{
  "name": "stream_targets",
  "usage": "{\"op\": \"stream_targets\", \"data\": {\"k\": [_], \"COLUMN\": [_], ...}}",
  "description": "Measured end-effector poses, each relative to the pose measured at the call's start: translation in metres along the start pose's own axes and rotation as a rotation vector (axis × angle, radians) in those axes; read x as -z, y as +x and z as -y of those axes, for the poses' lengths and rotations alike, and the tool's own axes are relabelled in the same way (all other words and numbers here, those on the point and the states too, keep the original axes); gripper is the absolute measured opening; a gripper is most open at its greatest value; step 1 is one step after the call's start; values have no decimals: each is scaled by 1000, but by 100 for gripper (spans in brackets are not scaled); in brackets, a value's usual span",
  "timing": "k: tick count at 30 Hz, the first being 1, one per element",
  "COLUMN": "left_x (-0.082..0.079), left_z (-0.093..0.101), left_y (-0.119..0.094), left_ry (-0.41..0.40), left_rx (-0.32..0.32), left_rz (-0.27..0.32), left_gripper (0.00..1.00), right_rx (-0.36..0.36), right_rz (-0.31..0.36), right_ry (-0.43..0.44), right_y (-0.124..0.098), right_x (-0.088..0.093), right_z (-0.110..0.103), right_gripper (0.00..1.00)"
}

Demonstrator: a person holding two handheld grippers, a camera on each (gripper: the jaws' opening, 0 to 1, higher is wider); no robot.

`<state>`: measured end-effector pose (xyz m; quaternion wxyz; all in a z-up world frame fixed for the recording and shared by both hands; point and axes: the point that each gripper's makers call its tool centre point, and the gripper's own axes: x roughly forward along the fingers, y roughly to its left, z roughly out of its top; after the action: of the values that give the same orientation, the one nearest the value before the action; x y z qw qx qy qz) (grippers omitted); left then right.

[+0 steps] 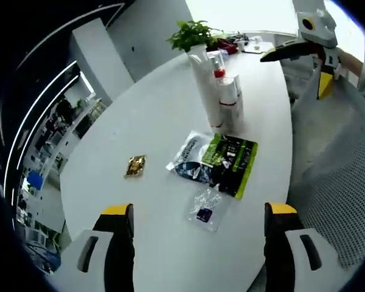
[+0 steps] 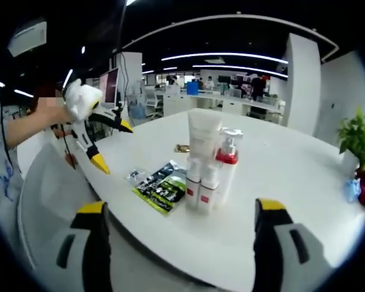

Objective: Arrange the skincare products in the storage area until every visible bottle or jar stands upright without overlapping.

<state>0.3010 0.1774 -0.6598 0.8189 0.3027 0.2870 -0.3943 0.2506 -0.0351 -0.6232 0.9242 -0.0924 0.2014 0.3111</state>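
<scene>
The skincare bottles (image 2: 208,169) are standing upright in a tight cluster near the desk (image 2: 280,182) edge, long axes vertical — a tall white tube (image 2: 204,135), a red-collared pump bottle (image 2: 227,167) and two short ones (image 2: 194,185). Flat sachets (image 1: 222,159) are lying just beside them, with a clear packet (image 1: 205,207) and a gold wrapper (image 1: 135,165) farther off. A potted plant (image 1: 191,34) is sitting beyond. The left gripper (image 1: 198,234) and right gripper (image 2: 177,237) are both hovering with fingers spread, empty — each appearing in the other's view.
</scene>
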Motion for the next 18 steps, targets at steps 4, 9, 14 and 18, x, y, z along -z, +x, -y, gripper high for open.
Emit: {"op": "stream_targets", "data": {"k": [4,9,14,18], "left_x": [-1,0,-1,2], "left_z": [7,13,15,15], "left_y": [-1,-6,-12,-18], "left_ry": [-50,-90,-148,-162], "left_rx": [2,-7,-29,-53], "left_rz": [33,60,95,108], "left_gripper": [88,93,96,97], "right_rx": [-3,9,8,7], "right_rz": [35,22,10,10], "right_ry": [12,-1,-22,-24], "right_y": [-2,-1,-1,0], "right_x": [-5,-3,-2,-2], "right_z": [1,2,0,0], "right_gripper": [100,100,100,100]}}
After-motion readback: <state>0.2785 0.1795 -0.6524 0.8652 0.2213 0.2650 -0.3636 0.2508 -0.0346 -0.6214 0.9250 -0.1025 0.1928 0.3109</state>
